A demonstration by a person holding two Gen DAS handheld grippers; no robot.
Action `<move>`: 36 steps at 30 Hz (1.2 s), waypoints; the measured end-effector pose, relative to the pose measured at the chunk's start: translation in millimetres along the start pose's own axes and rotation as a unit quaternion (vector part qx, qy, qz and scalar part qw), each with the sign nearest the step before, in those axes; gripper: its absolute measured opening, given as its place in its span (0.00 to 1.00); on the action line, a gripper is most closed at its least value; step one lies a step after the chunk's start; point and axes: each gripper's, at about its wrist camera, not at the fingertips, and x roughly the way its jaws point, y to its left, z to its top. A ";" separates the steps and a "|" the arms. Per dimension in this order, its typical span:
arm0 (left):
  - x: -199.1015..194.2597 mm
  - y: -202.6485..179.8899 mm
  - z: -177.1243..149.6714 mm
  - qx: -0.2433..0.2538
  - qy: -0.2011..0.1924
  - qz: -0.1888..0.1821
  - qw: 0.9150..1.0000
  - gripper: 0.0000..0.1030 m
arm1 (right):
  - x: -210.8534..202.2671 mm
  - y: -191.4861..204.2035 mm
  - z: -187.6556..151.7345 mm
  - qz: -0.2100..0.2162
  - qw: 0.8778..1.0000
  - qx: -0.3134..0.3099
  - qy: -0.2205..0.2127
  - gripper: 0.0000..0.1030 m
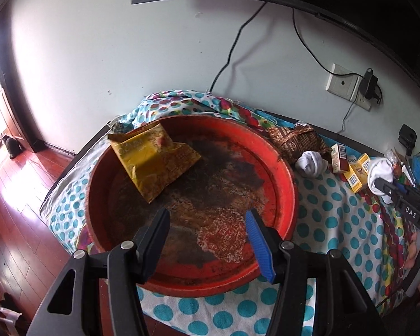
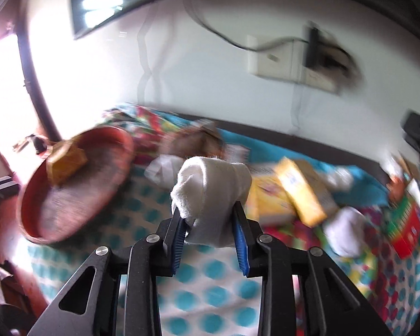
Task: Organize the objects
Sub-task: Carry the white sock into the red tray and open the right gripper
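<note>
A worn red round tray [image 1: 277, 165] sits on the dotted cloth, with a yellow snack packet [image 1: 151, 159] lying in its far left part. My left gripper [image 1: 207, 217] is open and empty over the tray's near side. My right gripper [image 2: 208, 210] is shut on a rolled white sock [image 2: 212, 187] and holds it above the cloth; it shows at the right of the left wrist view [image 1: 380, 172]. The tray [image 2: 120, 140] and packet [image 2: 65, 162] lie to its left, blurred.
A second white sock [image 1: 312, 163], a brown snack bag [image 1: 296, 140] and small yellow and brown boxes [image 1: 355, 172] lie right of the tray. More packets crowd the far right [image 2: 403, 224]. A wall socket with a plugged adapter [image 1: 368, 84] is behind. The table edge drops to wooden floor at left.
</note>
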 end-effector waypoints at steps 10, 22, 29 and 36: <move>-18.2 49.7 -8.2 -0.036 -0.011 0.017 0.999 0.56 | 46.0 144.2 44.3 0.115 0.989 -0.088 0.031 0.28; -5.9 98.1 -16.4 -0.079 0.000 0.031 0.996 0.56 | 133.5 215.0 46.0 0.113 0.978 -0.130 0.115 0.28; 6.5 96.9 -15.3 -0.075 0.010 0.026 0.997 0.56 | 141.8 217.7 47.0 0.102 0.978 -0.146 0.108 0.48; 10.8 69.1 -5.5 -0.053 0.006 0.003 0.999 0.56 | 108.1 188.2 48.6 0.096 0.985 -0.132 0.063 0.63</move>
